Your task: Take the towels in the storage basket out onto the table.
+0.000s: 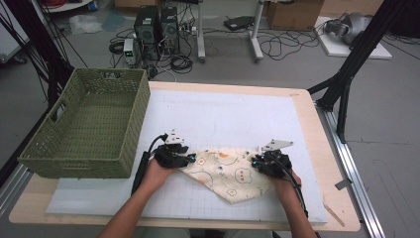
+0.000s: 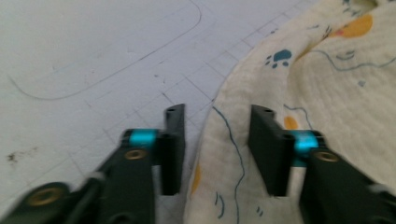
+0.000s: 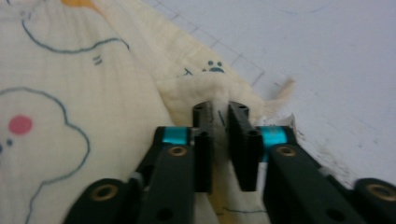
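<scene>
Cloth (image 1: 225, 171), cream with cartoon prints, lies on the white mat (image 1: 223, 119) at about 6 o'clock on the table, folded into a rough triangle with its point toward the person. It looks thin, light and limp: it should sag and drape wherever it is unsupported, bunch easily, and slide a little over the mat. Nothing about it seems fragile. A pinch on a corner or hem would probably hold best, one corner per gripper so the span between them stays taut; a grab in the middle would likely only gather a wad.

Right gripper (image 3: 219, 112), at the cloth's 3 o'clock corner (image 3: 219, 93), has its jaws nearly together with a small puckered fold of fabric squeezed between them, so I judge it clamped on that corner. A frayed thread pokes out just past the tips.

Left gripper (image 2: 215, 116), at the cloth's 9 o'clock corner, has its jaws well apart. The curved edge (image 2: 224, 88) of the cloth runs up between them: one jaw sits over bare mat just beside the hem, the other over the fabric. It straddles the edge but holds nothing; whether the tips touch the mat I cannot tell.

Both hands (image 1: 158, 173) come in from 6 o'clock. A green woven basket (image 1: 44, 148) stands at 9 o'clock, well apart from the cloth, overhanging the table's edge.
</scene>
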The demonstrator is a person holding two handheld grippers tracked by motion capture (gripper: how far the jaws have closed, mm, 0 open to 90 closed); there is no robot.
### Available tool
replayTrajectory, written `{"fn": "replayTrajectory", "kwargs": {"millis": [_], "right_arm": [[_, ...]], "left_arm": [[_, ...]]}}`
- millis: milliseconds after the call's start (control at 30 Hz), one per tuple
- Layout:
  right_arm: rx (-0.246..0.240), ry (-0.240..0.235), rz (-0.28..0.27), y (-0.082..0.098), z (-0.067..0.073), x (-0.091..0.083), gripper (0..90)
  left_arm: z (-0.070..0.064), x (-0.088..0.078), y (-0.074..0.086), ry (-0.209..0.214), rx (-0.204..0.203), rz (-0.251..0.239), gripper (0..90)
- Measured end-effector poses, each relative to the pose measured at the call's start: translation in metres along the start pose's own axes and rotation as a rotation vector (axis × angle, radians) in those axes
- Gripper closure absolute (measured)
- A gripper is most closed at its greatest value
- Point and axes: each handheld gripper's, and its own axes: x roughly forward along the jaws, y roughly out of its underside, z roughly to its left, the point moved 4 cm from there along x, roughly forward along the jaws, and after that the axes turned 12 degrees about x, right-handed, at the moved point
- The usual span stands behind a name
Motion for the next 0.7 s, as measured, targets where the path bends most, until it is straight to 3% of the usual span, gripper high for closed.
{"fn": "replayTrajectory", "kwargs": {"millis": [33, 67, 167, 300, 400, 533, 700], "right_arm": [[-0.023, 0.023, -0.001, 0.001, 0.001, -0.002, 85.0], [-0.036, 0.044, -0.001, 0.003, 0.001, -0.005, 87.0], [-0.048, 0.097, -0.002, 0.012, -0.001, -0.015, 87.2], [-0.01, 0.123, 0.0, 0.026, -0.011, -0.035, 87.2], [0.011, 0.104, 0.01, 0.038, -0.01, -0.048, 87.2], [-0.005, 0.093, 0.042, 0.054, 0.0, -0.061, 87.2], [0.002, 0.055, 0.065, 0.07, 0.011, -0.074, 86.9]], "left_arm": [[-0.001, -0.001, 0.0, 0.022, 0.017, -0.001, 78.0], [-0.001, -0.002, 0.001, 0.024, 0.009, 0.004, 85.9], [0.0, -0.006, 0.001, -0.013, 0.012, 0.009, 87.3], [0.013, -0.021, 0.003, -0.085, -0.058, -0.045, 87.4], [0.02, -0.03, 0.005, -0.126, -0.085, -0.069, 87.4], [0.027, -0.034, 0.007, -0.176, -0.119, -0.077, 87.4], [0.026, -0.032, 0.01, -0.161, -0.111, -0.076, 87.2]]}}
